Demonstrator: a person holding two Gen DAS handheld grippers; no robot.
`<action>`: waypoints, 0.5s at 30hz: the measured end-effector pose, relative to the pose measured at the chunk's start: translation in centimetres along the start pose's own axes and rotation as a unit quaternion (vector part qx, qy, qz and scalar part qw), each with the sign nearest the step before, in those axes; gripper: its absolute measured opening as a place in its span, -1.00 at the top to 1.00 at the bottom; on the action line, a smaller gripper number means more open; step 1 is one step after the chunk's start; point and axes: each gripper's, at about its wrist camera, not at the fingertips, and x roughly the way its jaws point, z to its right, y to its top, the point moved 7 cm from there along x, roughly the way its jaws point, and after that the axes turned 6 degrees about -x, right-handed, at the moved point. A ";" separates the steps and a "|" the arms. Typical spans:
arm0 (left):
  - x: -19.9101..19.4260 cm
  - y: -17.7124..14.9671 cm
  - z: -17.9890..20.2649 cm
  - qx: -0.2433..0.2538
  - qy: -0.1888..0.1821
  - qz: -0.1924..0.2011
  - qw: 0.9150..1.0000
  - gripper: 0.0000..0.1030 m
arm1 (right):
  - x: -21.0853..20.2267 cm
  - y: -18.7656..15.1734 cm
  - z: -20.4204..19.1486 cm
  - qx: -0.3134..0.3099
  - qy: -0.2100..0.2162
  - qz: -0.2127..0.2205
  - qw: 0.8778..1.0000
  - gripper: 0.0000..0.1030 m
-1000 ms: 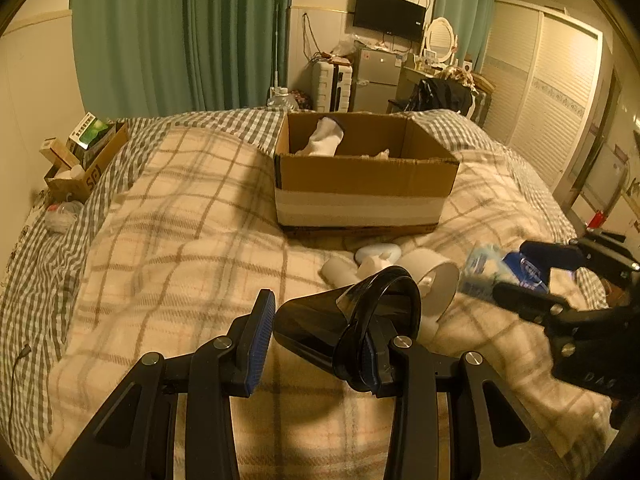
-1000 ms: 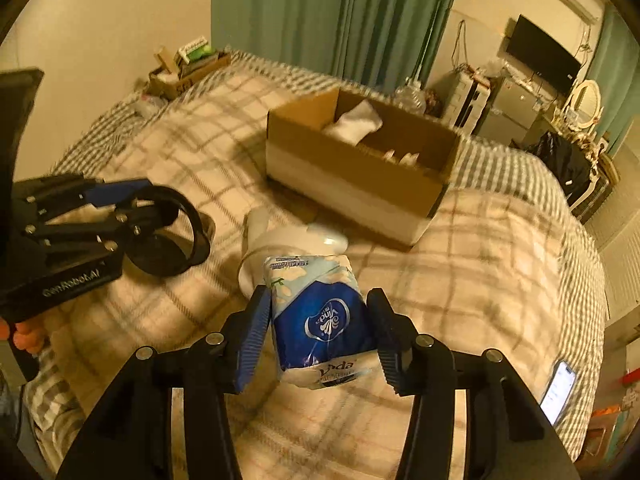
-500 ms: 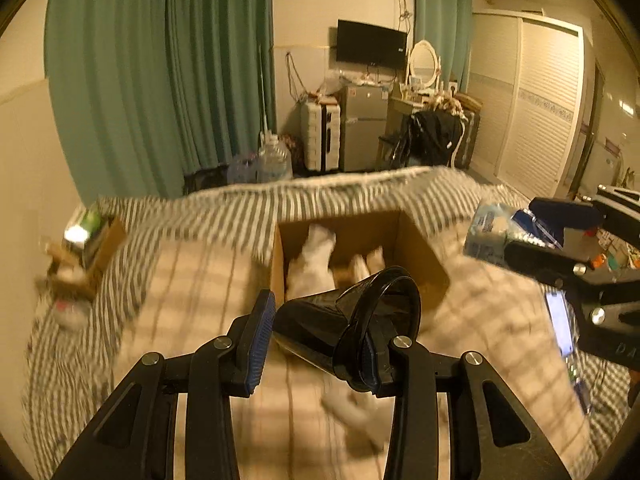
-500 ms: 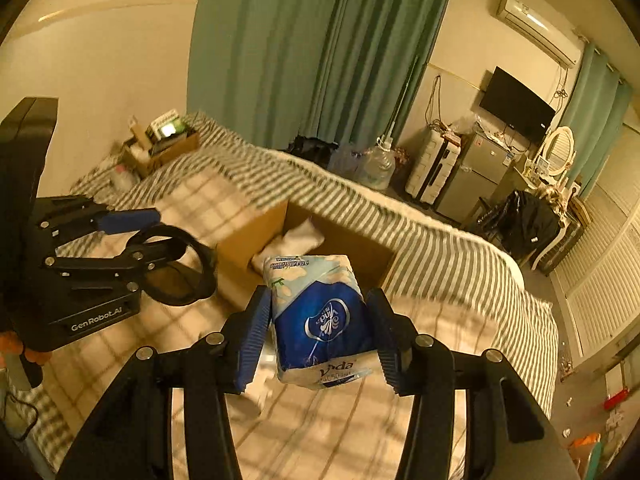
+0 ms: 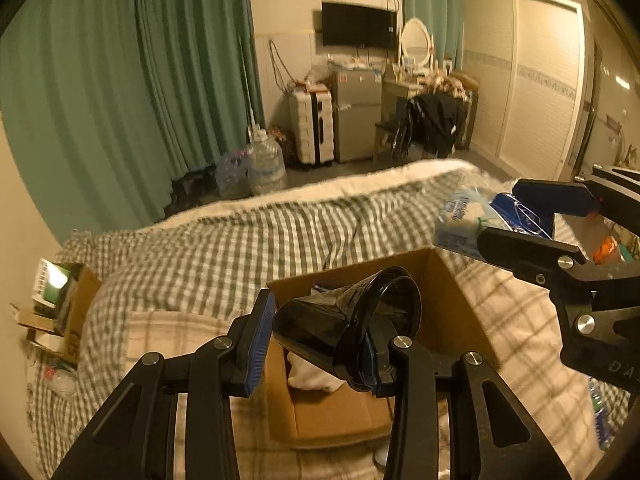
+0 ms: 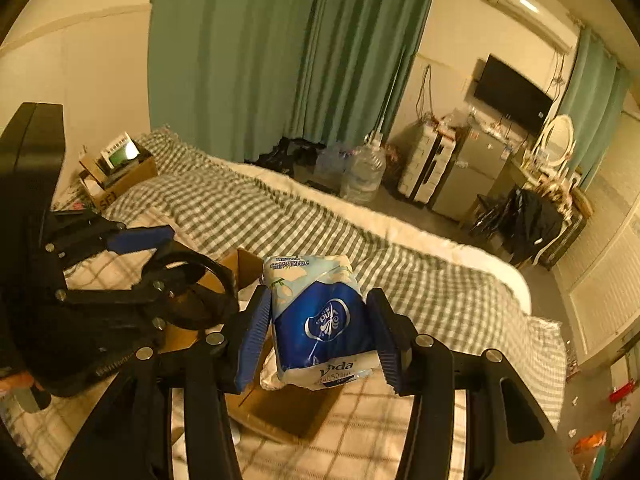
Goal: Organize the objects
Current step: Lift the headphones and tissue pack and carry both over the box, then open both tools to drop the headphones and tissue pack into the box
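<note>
We see a glossy black cone-shaped nozzle (image 5: 352, 330) lying on its side, wide mouth toward three o'clock, above the open cardboard box (image 5: 452, 312). At two o'clock, a blue-and-white tissue pack (image 6: 324, 316) stands upright, also aloft.

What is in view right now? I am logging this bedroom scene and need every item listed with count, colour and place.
Glossy black plastic cone-shaped nozzle: 1, black, held over the box.
Blue and white soft tissue pack: 1, held above the box's near side.
Open brown cardboard box: 1, brown, on the bed, white cloth inside.
Beige plaid blanket: 1, under the box.
Green checked bedspread: 1, far half of bed.
Small cardboard box of oddments: 1, bed's left edge.
Clear water jugs: 2, on the floor by the curtains.
Green curtains: left wall.
Black wall television: 1.
Left gripper: closed on the nozzle.
Right gripper: closed on the tissue pack.
</note>
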 end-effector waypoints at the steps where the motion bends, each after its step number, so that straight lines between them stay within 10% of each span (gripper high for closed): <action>1: 1.0 -0.2 0.0 0.001 0.001 -0.007 1.000 0.24 | 1.2 -0.2 0.0 0.002 0.004 -0.005 1.000 0.06; 15: 8.7 -2.9 -0.3 -0.009 0.007 -0.065 0.998 0.24 | 10.5 -5.8 0.4 0.045 0.054 -0.060 0.996 0.06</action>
